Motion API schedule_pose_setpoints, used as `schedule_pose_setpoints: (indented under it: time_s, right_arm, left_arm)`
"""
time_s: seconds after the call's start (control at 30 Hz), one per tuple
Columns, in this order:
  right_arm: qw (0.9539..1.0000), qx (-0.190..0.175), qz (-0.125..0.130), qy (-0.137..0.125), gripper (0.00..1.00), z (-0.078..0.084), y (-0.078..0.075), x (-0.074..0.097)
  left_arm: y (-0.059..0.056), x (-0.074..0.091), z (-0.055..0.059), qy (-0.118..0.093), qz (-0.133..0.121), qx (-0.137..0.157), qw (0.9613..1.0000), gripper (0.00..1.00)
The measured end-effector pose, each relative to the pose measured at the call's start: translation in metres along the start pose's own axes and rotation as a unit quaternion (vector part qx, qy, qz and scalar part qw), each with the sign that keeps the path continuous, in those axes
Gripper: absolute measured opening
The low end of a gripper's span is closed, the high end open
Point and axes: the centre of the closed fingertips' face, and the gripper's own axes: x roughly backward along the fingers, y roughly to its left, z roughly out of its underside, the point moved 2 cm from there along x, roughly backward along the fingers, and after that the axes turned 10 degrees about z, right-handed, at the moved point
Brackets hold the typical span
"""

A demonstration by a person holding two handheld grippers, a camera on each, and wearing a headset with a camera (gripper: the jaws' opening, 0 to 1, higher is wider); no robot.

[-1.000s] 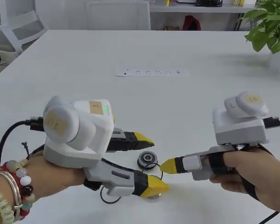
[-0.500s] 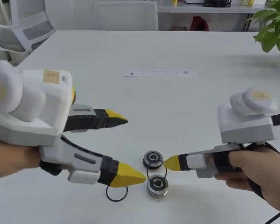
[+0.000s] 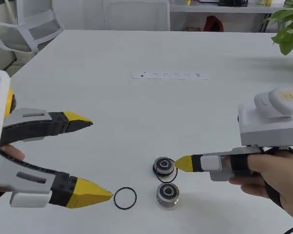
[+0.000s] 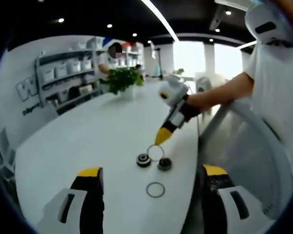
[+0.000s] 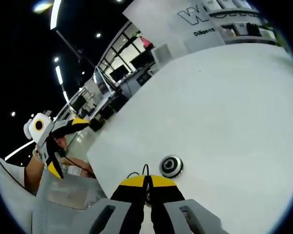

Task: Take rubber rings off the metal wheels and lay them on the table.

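Two metal wheels stand on the white table (image 3: 136,112): the far wheel (image 3: 163,165) (image 4: 143,160) (image 5: 171,166) and the near wheel (image 3: 167,191) (image 4: 164,164). My right gripper (image 3: 178,163) (image 5: 146,181) is shut on a thin black rubber ring (image 3: 175,175) (image 4: 155,152) (image 5: 144,170), which it holds at the far wheel's right side. A second, loose ring (image 3: 125,198) (image 4: 155,189) lies flat on the table left of the near wheel. My left gripper (image 3: 95,158) (image 4: 151,173) is open and empty, well left of the wheels.
A white power strip (image 3: 168,75) lies farther back on the table. A green plant (image 3: 289,30) stands at the far right corner and a white chair (image 3: 27,29) beyond the far left edge. The table's near edge runs close to the wheels.
My left gripper has drawn back to the left, away from the wheels, leaving the loose ring in plain sight on the table. The right gripper has stayed at the far wheel, still shut.
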Motion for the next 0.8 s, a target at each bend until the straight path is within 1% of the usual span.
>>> schedule_pose_setpoints:
  time_s: [0.17,0.2,0.23,0.33,0.43,0.53,0.6,0.73,0.8]
  right_arm:
    - [1.0,-0.002,-0.005,-0.006,0.0,-0.002,0.002,0.0]
    - [0.9999,-0.001,-0.009,-0.007,0.0,-0.003,0.005,0.001]
    - [0.9999,0.0,-0.012,-0.007,0.0,-0.003,0.007,0.001]
    - [0.9998,0.009,-0.016,-0.008,0.0,-0.003,0.012,0.001]
    - [0.9997,0.013,-0.021,-0.008,0.0,-0.003,0.016,0.0]
    - [0.9995,0.02,-0.023,-0.005,0.0,-0.002,0.019,-0.002]
    - [0.9994,0.023,-0.027,-0.003,0.0,-0.002,0.021,-0.003]
    - [0.999,0.027,-0.036,-0.002,0.0,-0.001,0.026,-0.005]
    - [0.9987,0.031,-0.04,0.001,0.0,0.001,0.03,-0.008]
  left_arm:
    - [-0.002,0.01,0.014,0.001,-0.018,0.016,0.9997,0.84]
    - [-0.003,0.013,0.019,0.001,-0.025,0.021,0.9995,0.84]
    - [-0.003,0.016,0.025,0.001,-0.03,0.032,0.999,0.84]
    - [-0.004,0.021,0.037,-0.001,-0.043,0.053,0.9977,0.84]
    - [-0.006,0.024,0.046,-0.002,-0.05,0.067,0.9965,0.84]
    - [-0.01,0.027,0.057,0.002,-0.055,0.082,0.9951,0.84]
    - [-0.011,0.03,0.061,0.003,-0.064,0.087,0.9942,0.84]
    - [-0.013,0.035,0.064,-0.009,-0.078,0.101,0.9918,0.84]
    - [-0.014,0.035,0.064,-0.011,-0.08,0.103,0.9914,0.84]
